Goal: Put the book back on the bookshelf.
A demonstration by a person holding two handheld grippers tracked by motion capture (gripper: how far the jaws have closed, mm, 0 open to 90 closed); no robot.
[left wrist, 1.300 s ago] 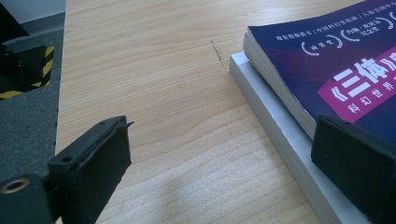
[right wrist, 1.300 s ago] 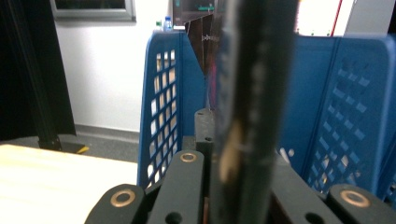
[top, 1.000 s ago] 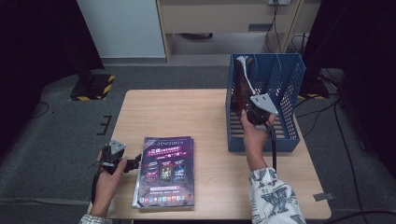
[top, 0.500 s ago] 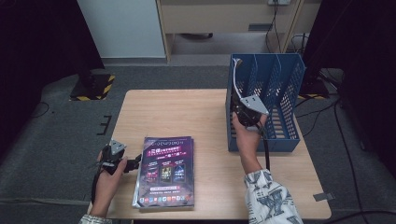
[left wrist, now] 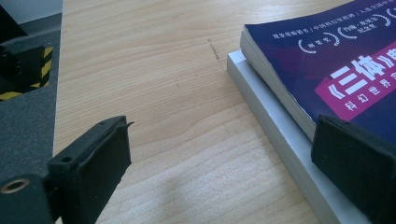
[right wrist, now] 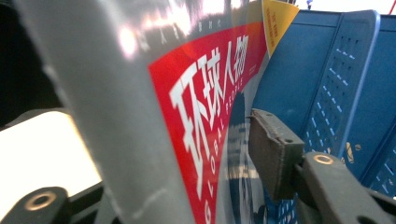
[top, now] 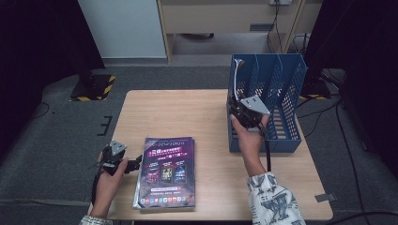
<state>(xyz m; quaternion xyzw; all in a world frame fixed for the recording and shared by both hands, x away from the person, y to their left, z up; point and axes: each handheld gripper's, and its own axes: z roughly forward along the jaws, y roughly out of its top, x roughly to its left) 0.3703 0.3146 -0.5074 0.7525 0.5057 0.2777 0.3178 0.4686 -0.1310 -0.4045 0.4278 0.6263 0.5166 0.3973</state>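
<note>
At the right of the high view, the right gripper (top: 248, 114) stands at the left end of the blue file rack (top: 286, 101), where a magazine with a red cover (top: 238, 75) stands upright in the leftmost slot, its top edge curling above the rack. One second ago this gripper held the magazine higher over the rack; now the magazine sits lower in the slot and the jaws have just been opening. In the right gripper view the magazine (right wrist: 196, 116) is between the jaws, but the right pad (right wrist: 273, 149) stands a little apart from the cover, so I judge the grip is released and this magazine is filed. At the lower left of the high view, the left gripper (top: 133, 161) rests just beside the left edge of the stack of two books (top: 166, 171) on the wooden table (top: 187, 112); in the left gripper view its jaws are wide, one over bare wood and one beside the dark blue top book (left wrist: 336, 56), holding nothing. The rack's other slots, to the right, look free, and the table between stack and rack is bare, so a path is open. The stack lies near the lower table edge.
</note>
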